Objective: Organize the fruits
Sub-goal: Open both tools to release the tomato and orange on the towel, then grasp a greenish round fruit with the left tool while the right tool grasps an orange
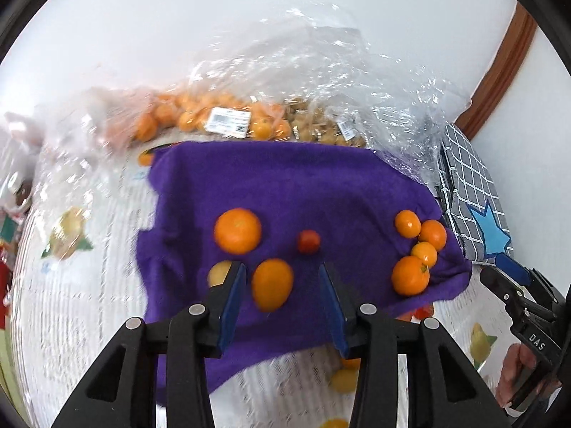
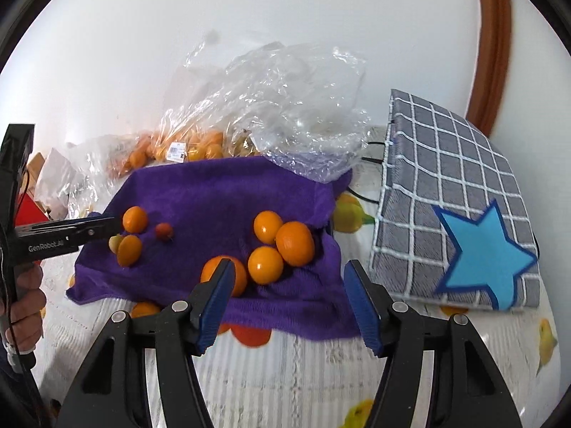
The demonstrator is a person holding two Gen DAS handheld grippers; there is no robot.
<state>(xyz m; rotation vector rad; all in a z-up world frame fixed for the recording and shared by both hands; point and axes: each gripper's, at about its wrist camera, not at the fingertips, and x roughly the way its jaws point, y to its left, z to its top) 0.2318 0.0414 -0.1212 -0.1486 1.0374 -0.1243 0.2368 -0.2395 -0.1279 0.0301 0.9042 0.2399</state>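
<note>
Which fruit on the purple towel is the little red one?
The small red fruit lying alone mid-towel. It is red and the smallest; the others, like the big orange beside it, are orange or yellowish.

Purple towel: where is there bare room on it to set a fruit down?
The purple towel is bare across its back half, between the plastic bag and the fruit. It is crowded at the right cluster of oranges and around the small red fruit on the left.
</note>
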